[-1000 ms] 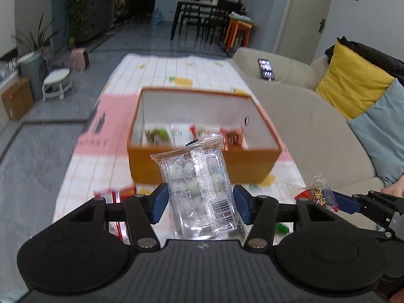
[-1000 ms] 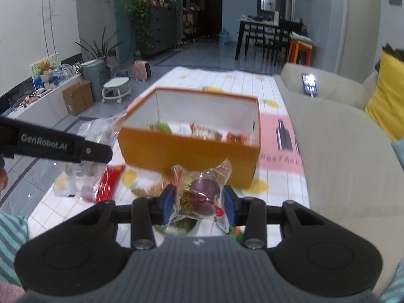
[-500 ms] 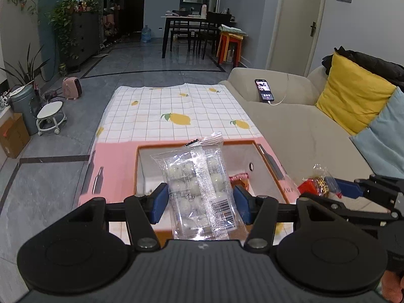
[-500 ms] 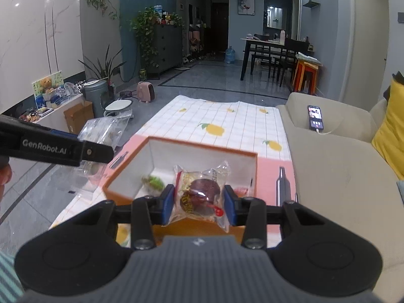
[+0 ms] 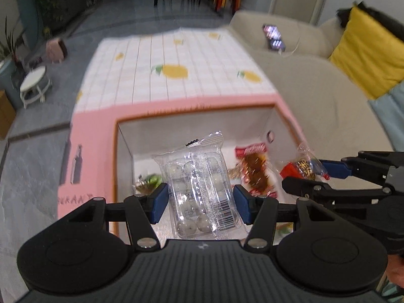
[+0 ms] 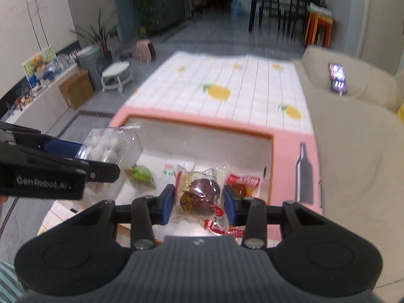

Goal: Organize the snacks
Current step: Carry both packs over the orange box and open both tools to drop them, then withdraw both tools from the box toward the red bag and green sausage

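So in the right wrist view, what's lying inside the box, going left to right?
Green-wrapped snack → small white packet → dark round snack in clear wrap, held above the box floor in the right gripper's fingers → red packet.

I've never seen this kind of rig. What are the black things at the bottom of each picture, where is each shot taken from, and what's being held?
They are hand-held two-finger grippers, one per hand, each carrying a fisheye camera looking forward along its fingers. One picture is from the left gripper, the other from the right gripper. The left is shut on a clear pack of white balls; the right is shut on a clear packet with a dark round sweet. Both hang over an open orange box already containing several wrapped snacks, standing on a table covered by a lemon-print cloth.
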